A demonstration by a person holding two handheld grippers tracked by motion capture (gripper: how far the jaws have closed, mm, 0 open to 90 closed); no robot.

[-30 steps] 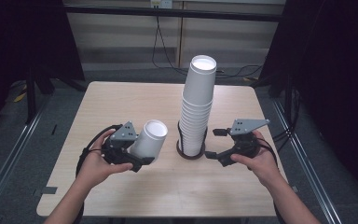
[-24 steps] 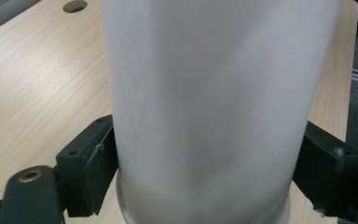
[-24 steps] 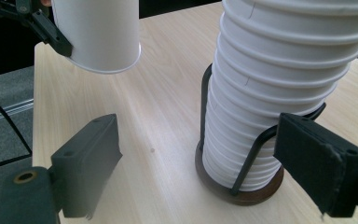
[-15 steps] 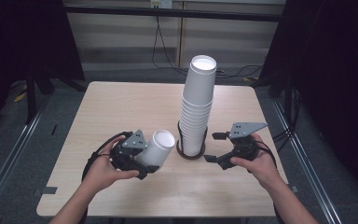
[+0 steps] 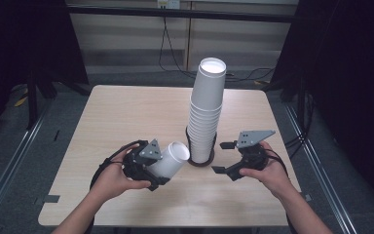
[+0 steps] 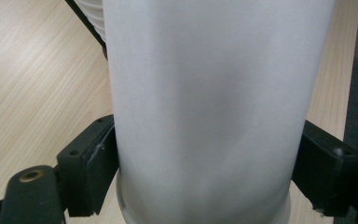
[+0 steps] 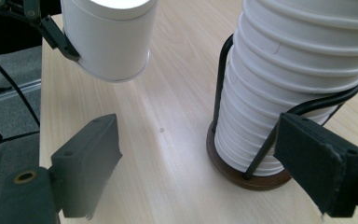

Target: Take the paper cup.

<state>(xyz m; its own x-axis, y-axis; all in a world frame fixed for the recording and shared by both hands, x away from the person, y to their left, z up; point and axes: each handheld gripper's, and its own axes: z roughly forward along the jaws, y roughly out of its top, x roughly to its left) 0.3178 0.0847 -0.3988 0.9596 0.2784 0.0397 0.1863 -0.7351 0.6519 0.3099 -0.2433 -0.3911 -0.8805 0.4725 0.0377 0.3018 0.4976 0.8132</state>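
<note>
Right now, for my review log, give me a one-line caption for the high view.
Left gripper holds a single white cup beside the cup stack; right gripper open.

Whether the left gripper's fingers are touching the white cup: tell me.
Touching. In the left gripper view both black fingers press flat against the sides of the white cup, with no gap on either side.

High view looks down from afar; both gripper views sit close, sharing the cup stack (image 5: 205,117).
</note>
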